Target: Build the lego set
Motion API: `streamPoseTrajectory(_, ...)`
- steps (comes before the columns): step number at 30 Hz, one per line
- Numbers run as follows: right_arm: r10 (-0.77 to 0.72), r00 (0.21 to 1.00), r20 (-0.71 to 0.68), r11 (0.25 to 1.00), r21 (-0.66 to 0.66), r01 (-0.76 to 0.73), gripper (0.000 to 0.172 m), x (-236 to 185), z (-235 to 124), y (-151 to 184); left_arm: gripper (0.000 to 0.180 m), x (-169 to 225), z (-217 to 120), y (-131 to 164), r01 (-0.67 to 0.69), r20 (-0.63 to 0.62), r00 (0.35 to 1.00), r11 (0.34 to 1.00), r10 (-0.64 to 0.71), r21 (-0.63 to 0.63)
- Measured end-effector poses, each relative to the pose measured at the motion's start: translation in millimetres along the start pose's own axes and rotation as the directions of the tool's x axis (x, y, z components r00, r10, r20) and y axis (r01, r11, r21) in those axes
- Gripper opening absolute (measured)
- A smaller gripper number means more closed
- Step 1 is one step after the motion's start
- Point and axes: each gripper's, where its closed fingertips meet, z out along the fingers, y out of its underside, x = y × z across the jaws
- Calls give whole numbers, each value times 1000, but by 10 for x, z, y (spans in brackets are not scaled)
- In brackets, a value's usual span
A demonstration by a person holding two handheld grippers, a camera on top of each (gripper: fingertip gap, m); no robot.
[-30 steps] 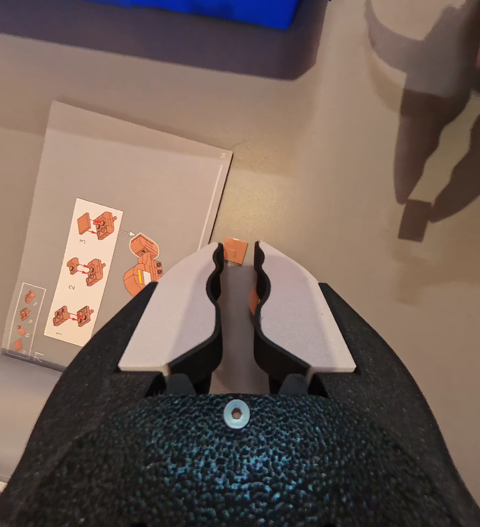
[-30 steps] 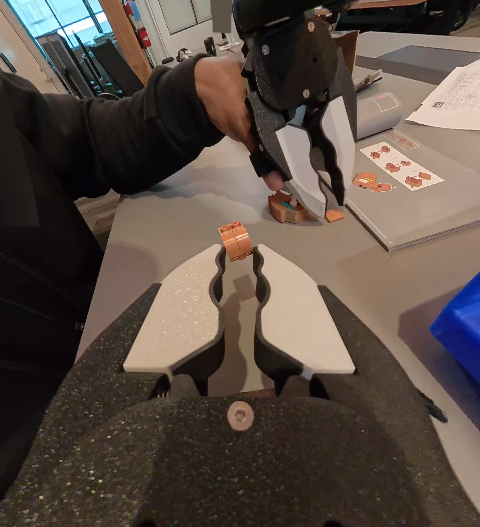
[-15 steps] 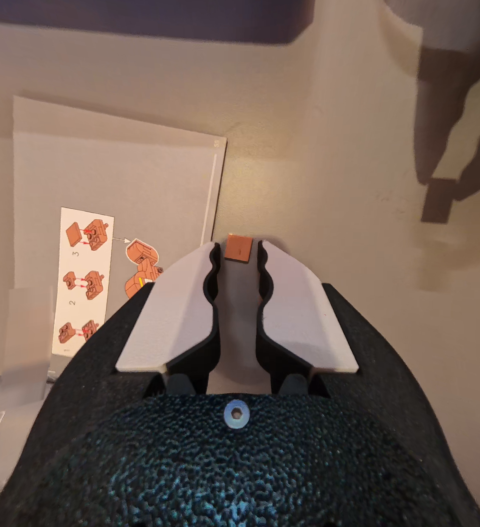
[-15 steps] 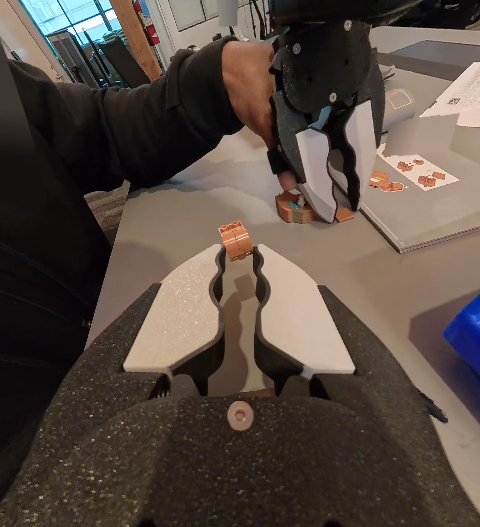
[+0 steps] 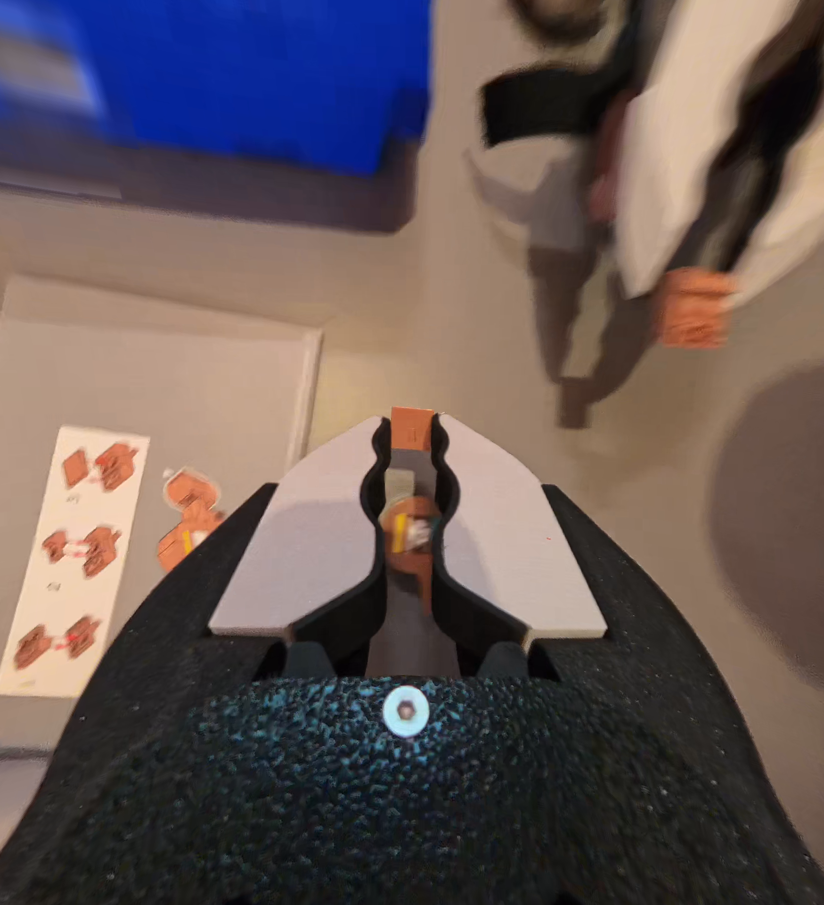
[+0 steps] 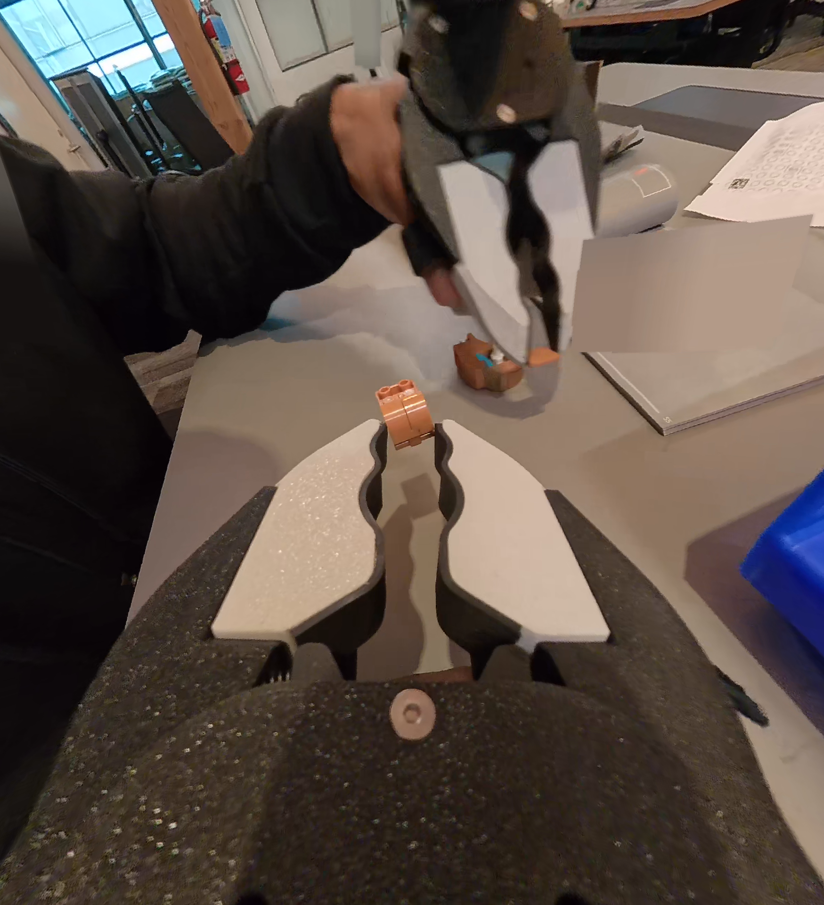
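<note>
My left gripper (image 5: 412, 427) is shut on a small flat orange-brown tile (image 5: 411, 433), with both pads pressed on its sides. The right wrist view shows it (image 6: 539, 350) holding the tile (image 6: 544, 356) just above the grey table, beside a brown brick build (image 6: 488, 367). That build shows blurred between my left fingers (image 5: 410, 538). My right gripper (image 6: 410, 431) is shut on a rounded orange-brown brick piece (image 6: 404, 414) and holds it above the table. It shows blurred at the upper right of the left wrist view (image 5: 693, 313).
An open instruction booklet (image 5: 155, 392) lies left of the tile and shows in the right wrist view (image 6: 723, 392). A blue bin (image 5: 253, 73) stands beyond it (image 6: 816, 563). Printed sheets (image 6: 791, 166) lie at the back. A person's sleeve (image 6: 204, 245) crosses the left side. Across from one pair of fingers to the other is roughly 10 cm.
My left pads closed on the tile that lay on the table and lifted it, moving back over the brown build. My right gripper kept its hold on the brick piece.
</note>
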Motion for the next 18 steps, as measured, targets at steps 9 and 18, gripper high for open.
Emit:
streamPoseTrajectory(9, 48, 997, -57, 989, 140, -40, 18, 55, -7, -180, 15, 762, -307, -559, -157, -51, 985, 982, 163, 102)
streamPoseTrajectory(18, 33, 996, -84, 987, 159, -19, 18, 43, -6, -199, 15, 781, -227, -528, -193, -5, 981, 981, 193, -19)
